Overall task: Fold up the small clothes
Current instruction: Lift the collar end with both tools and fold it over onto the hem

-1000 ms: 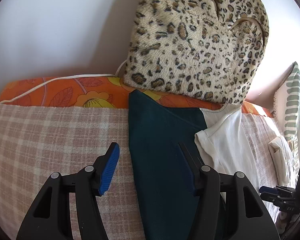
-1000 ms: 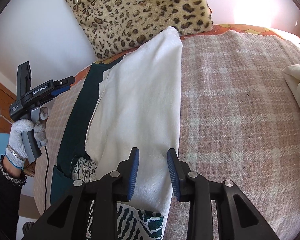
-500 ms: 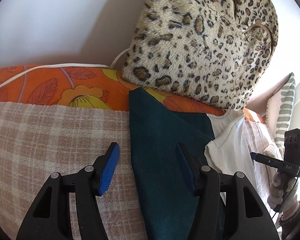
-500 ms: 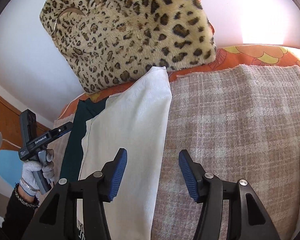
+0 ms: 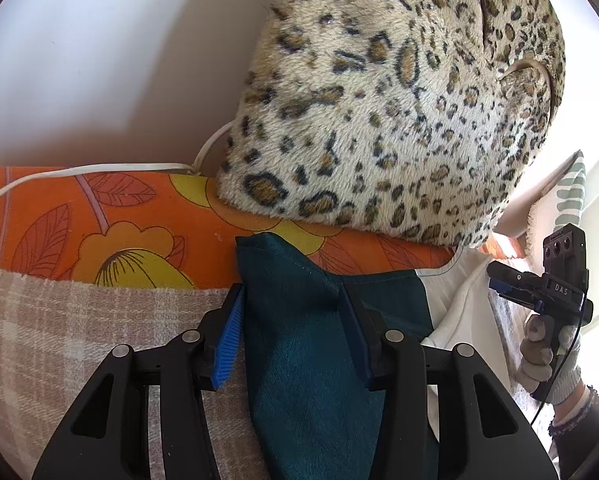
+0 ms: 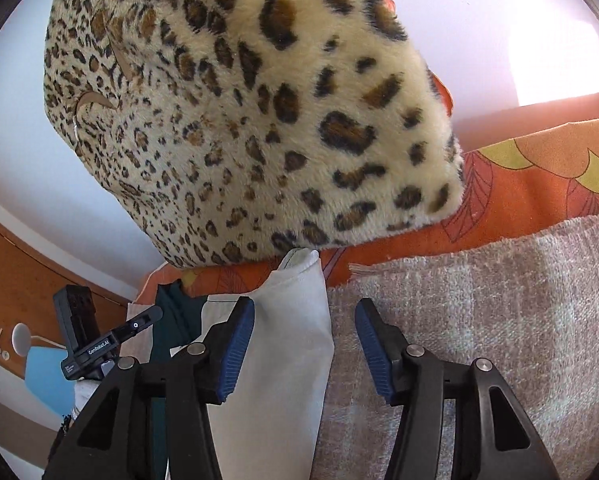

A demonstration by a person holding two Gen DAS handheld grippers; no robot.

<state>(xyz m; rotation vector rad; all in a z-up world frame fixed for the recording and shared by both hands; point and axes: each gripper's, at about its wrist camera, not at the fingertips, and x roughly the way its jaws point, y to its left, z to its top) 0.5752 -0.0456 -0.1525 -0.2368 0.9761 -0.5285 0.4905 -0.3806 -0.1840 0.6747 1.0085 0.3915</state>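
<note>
The teal-and-white garment (image 5: 311, 344) lies lengthwise on the bed's plaid blanket (image 5: 79, 328), its far corners just below the leopard cushion (image 5: 399, 112). Left tongs (image 5: 291, 332) and right tongs (image 6: 305, 344) straddle those corners, open; folding seems incomplete.

My left wrist view looks close along its fingers toward the leopard pillow (image 5: 399, 92); my right view faces the same pillow (image 6: 239, 112) closer, from lower.
</note>
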